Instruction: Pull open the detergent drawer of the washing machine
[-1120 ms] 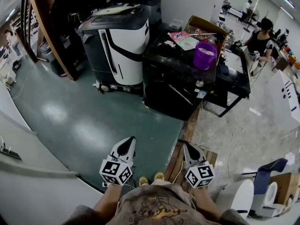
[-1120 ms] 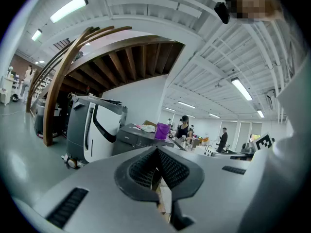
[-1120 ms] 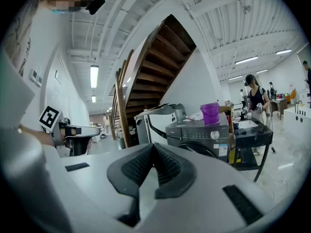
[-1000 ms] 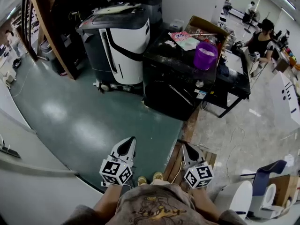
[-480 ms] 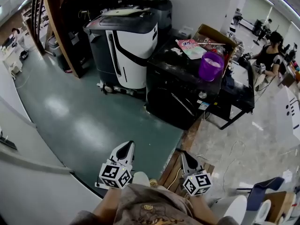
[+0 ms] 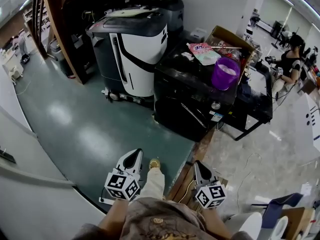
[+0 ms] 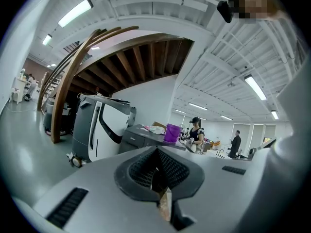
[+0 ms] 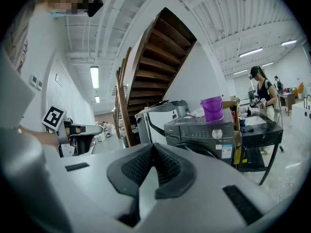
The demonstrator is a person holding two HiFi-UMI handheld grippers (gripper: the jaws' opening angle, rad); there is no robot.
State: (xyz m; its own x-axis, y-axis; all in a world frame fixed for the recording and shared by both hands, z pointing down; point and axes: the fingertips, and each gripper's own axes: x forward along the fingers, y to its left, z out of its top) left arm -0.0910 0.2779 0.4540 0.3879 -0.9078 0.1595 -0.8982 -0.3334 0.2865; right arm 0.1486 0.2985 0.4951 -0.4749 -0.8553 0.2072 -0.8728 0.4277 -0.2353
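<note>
Looking down in head view: glossy green floor (image 6: pixel 75 124) left, pale stone floor (image 6: pixel 260 149) right; dark washing machine (image 6: pixel 190 94) upper centre, well apart from left gripper (image 6: pixel 134 156) and right gripper (image 6: pixel 197 165) at the bottom. Left gripper view: jaws pressed together, empty. Right gripper view: jaws together, empty; machine right of centre, detergent drawer too small to judge.
</note>
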